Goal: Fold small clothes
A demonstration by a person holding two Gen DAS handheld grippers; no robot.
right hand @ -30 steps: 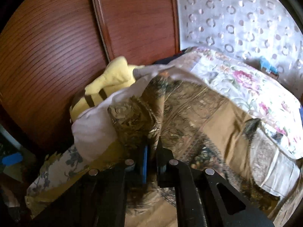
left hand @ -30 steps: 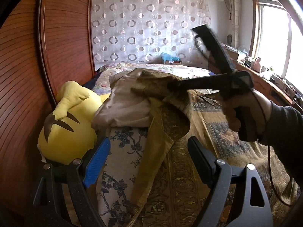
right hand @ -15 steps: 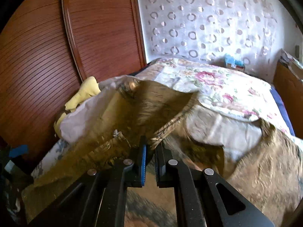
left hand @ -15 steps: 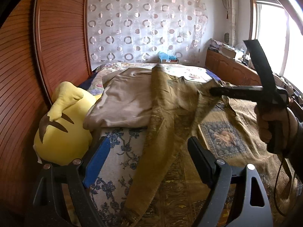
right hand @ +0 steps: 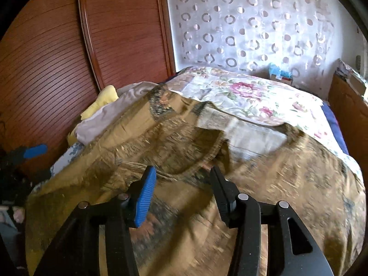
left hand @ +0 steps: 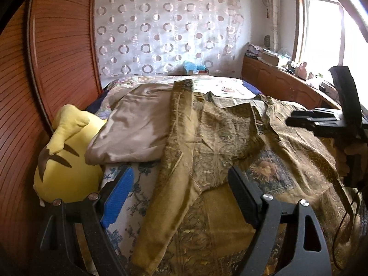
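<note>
A golden-brown patterned garment (left hand: 214, 138) lies spread on the bed, one long edge trailing toward the near left; it also shows blurred in the right wrist view (right hand: 184, 142). My left gripper (left hand: 181, 195) is open and empty above the garment's near edge. My right gripper (right hand: 181, 195) is open and empty over the cloth; in the left wrist view it shows at the right (left hand: 322, 122), held in a hand.
A beige pillow (left hand: 135, 133) and a yellow plush toy (left hand: 62, 158) lie at the left by the wooden headboard (left hand: 34, 80). A floral quilt (right hand: 253, 96) covers the far bed. A wooden cabinet (left hand: 276, 82) with clutter runs under the window at the right.
My right gripper let go of the garment's edge and opened, after carrying it to the right. The garment now lies spread flat. My left gripper stayed open and nearly still.
</note>
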